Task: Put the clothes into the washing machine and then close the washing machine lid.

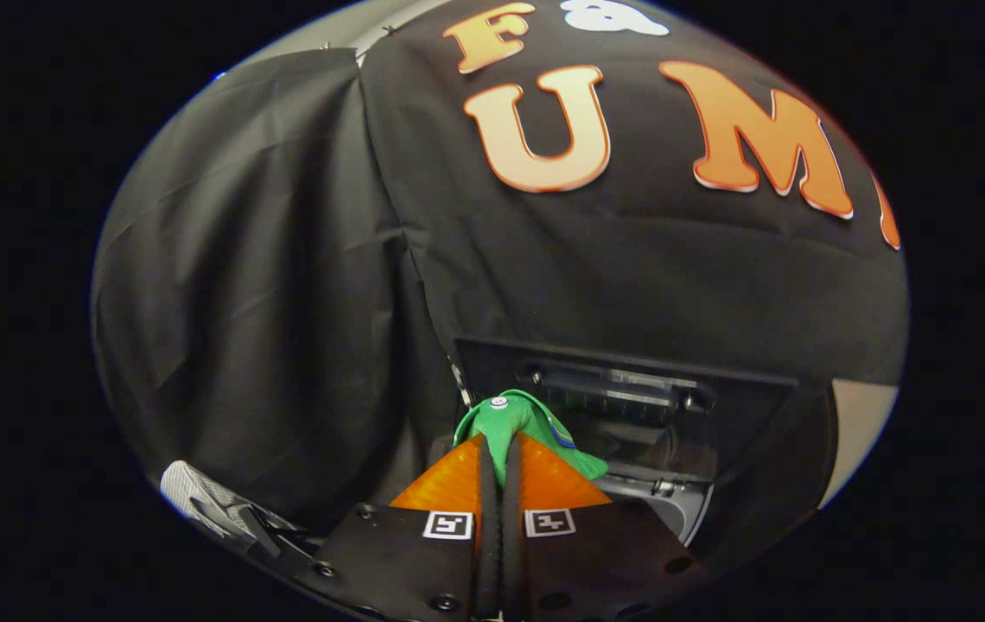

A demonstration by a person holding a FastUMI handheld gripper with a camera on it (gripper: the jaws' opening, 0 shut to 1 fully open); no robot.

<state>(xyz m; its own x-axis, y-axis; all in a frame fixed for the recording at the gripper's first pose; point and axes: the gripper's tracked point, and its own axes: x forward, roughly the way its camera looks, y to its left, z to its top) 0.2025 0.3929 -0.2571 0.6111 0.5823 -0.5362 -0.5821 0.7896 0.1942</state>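
Nearest: gripper [499, 449], its two fingers pressed nearly together with only a thin slit between them, clamped on a bright green garment of soft cloth [505, 423]. Green cloth pinched in that slit and bunched up over the fingertips, with a small white button on top and a flap hanging to the right. Two small square black-and-white markers [448, 524] on the gripper body, one behind each finger.

Off to the left of the gripper body, low down: a grey-and-white striped piece of fabric [199, 501], well apart from the green garment.

Just beyond the fingertips: washing machine [683, 510], pale grey rim visible to the right of the fingers, opening uncovered. Dark translucent lid [622, 397] standing raised behind the opening, hinge fittings along its inner face. Garment held above the near edge of the opening, not yet inside.

Farthest: black cloth wall [285, 259] of the booth, creased, hanging behind and to the left of the machine.
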